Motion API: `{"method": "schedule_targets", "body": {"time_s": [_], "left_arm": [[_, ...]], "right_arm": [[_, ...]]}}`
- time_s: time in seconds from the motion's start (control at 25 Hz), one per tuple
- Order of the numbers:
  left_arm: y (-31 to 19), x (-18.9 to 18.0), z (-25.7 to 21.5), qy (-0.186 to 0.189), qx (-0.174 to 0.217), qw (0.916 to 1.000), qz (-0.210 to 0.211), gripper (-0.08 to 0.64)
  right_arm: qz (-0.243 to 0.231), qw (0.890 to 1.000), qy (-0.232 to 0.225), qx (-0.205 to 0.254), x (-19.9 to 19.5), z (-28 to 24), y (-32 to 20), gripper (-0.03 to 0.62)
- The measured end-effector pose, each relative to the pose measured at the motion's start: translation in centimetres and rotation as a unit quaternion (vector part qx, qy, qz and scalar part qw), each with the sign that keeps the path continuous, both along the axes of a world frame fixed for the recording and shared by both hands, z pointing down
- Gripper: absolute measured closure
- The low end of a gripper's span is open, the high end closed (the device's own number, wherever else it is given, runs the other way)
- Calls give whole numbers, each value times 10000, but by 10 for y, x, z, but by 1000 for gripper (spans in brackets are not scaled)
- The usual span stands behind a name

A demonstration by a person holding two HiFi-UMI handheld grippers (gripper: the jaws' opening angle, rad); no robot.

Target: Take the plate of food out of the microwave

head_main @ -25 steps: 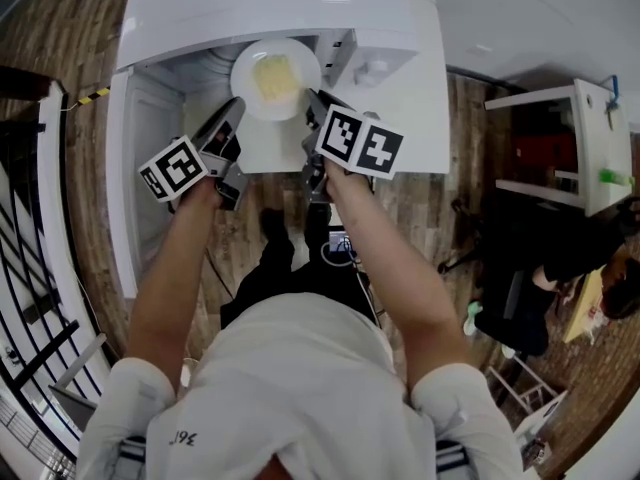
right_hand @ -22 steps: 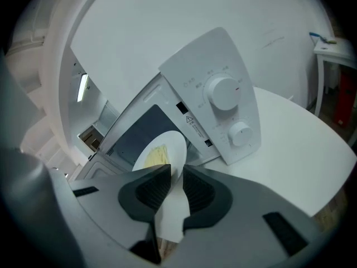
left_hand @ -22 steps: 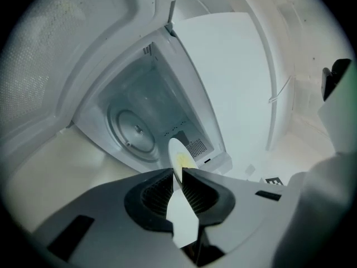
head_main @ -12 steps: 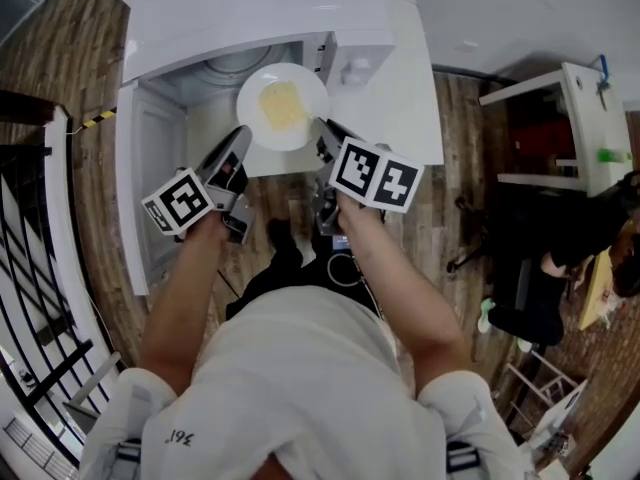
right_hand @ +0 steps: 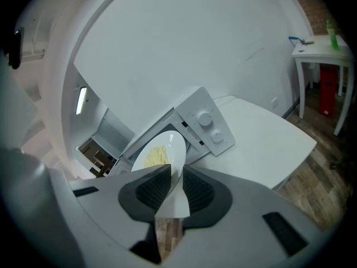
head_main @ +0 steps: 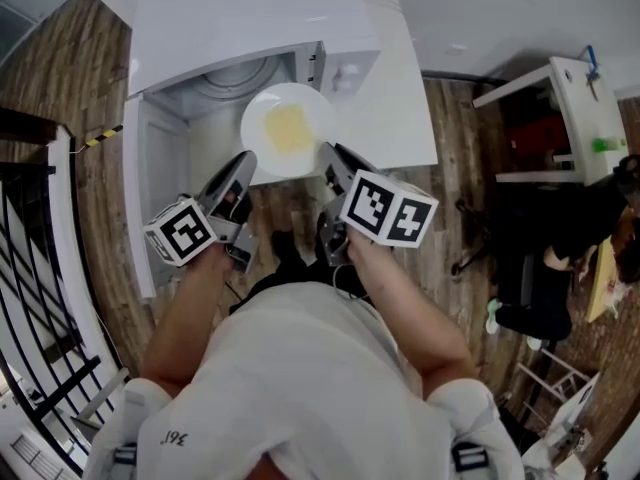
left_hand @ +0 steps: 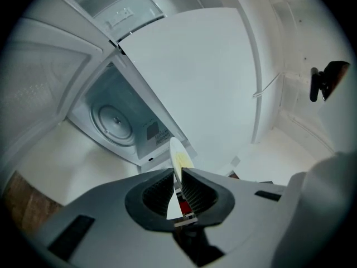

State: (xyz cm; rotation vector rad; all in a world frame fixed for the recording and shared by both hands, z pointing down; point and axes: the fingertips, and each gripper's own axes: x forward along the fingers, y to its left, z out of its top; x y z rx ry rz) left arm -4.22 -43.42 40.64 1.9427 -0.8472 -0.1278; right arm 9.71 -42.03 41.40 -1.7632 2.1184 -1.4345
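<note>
From the head view, the white plate (head_main: 252,128) with yellow food (head_main: 288,128) on it hangs in the air just in front of the microwave (head_main: 250,18). It looks out of the box now, over the front of the bench (head_main: 400,118). The left hand-held gripper (head_main: 243,160) pinches the plate's rim on the side near the microwave's open door (head_main: 150,208). The right hand-held gripper (head_main: 328,153) pinches the rim on the side near the microwave's knobs.

In the left gripper view, the two pads are squeezed tight on the thin edge of the plate. The plate stands up between them like a slice. Behind it is the inside of the microwave, with its round turning tray (left_hand: 114,119) bare.

In the right gripper view, the pads are clamped on the other edge of the plate. The food sits in the middle of the plate, and the microwave's knob panel (right_hand: 209,124) is just behind it.

What could go wrong? Each hand-held gripper only grips a little bit of smooth rim. If one hand moves faster or twists, the plate could tip and the food could slide off. If a pad slips, the plate could drop and break on the floor. The plate could also bump the open door, which is close beside it — so both hands should move slowly together.
</note>
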Motion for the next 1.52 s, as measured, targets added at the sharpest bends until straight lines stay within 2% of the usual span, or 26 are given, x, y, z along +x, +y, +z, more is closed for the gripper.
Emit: {"method": "schedule_targets", "body": {"time_s": [0.24,0.6,0.88,1.28,1.52], "left_arm": [[13,11,-20,236,178,9993,239,511],[20,32,-30,288,247,9972,637,511],[23,51,-23,174,18,9959,890,511],[28,102,-13,88,-138,9895,1433,511],[29,147,-13,156,-116,9838,1782,511]], "right_arm": [[152,9998,-14,99,6,-18,19,525],[496,9986,-20,155,24,-28,33,525],[842,9963,-4,170,45,-28,44,528],[1442,9895,-78,91,93,-22,66,529],[1755,9844,-126,21,133,-18,74,529]]}}
